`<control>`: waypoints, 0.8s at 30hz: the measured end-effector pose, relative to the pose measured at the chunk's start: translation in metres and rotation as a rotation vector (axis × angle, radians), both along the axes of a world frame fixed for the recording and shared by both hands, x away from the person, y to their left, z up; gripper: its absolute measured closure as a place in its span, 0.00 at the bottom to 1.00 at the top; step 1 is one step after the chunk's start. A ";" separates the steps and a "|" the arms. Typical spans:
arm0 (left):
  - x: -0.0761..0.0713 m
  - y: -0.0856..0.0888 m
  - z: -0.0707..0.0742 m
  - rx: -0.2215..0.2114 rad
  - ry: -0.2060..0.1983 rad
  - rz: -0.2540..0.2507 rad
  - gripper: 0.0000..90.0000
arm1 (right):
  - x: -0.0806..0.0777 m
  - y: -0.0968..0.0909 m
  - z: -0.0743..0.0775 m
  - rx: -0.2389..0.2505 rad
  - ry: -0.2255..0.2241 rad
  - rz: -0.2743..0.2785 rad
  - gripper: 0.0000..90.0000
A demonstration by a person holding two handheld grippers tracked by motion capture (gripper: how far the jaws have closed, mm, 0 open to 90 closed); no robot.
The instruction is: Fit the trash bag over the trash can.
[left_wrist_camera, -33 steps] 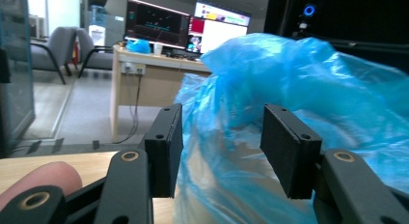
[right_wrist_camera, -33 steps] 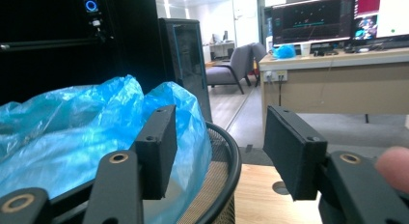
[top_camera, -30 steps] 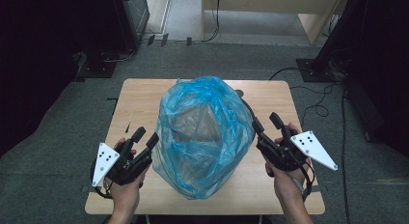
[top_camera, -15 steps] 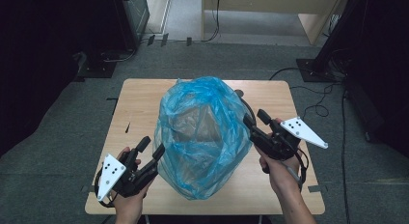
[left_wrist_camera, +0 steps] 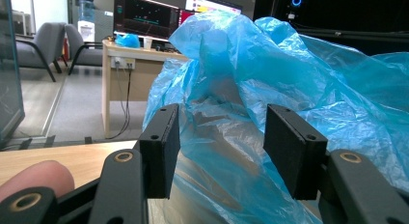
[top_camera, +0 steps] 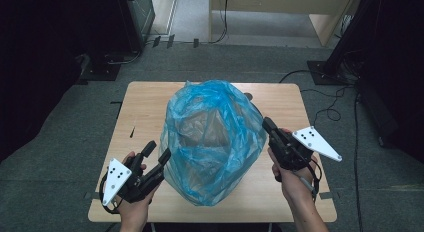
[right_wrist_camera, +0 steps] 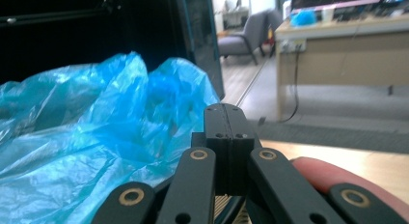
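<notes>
Blue, thin plastic makes up the bag (top_camera: 215, 142), which stands crumpled and puffed in the middle of the wooden worktop (top_camera: 145, 104); through its half-clear skin a brownish shape shows inside, too dim to name. The bag covers much of the worktop behind it. The left tongs (top_camera: 159, 153) are at the bag's lower left side, the two black flat pads (left_wrist_camera: 161, 147) about half open with wrinkled film just ahead of them, not pinched. The right tongs (top_camera: 267, 123) have just been closing and are now fully together beside the bag's right side; whether any film is caught between them I cannot tell.
</notes>
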State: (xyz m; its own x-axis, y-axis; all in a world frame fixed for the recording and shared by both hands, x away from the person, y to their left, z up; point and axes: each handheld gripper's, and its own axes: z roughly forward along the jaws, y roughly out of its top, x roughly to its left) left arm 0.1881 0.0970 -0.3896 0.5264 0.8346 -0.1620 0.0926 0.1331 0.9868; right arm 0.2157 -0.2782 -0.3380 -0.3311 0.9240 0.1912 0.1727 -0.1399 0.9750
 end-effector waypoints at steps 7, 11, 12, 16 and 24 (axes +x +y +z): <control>-0.001 -0.005 0.003 -0.012 0.003 -0.037 0.53 | -0.001 -0.013 0.007 -0.012 -0.057 -0.096 1.00; 0.001 -0.007 0.002 -0.014 0.004 -0.036 0.53 | 0.001 -0.021 0.002 -0.002 -0.056 -0.134 1.00; 0.002 -0.007 0.002 -0.014 0.005 -0.036 0.53 | 0.001 -0.022 0.001 0.001 -0.056 -0.144 1.00; 0.004 -0.007 -0.002 -0.015 0.001 -0.030 0.53 | 0.003 -0.027 -0.008 -0.002 -0.062 -0.183 1.00; 0.007 -0.008 -0.009 -0.023 0.008 -0.022 0.53 | 0.011 -0.033 -0.036 -0.009 -0.038 -0.241 1.00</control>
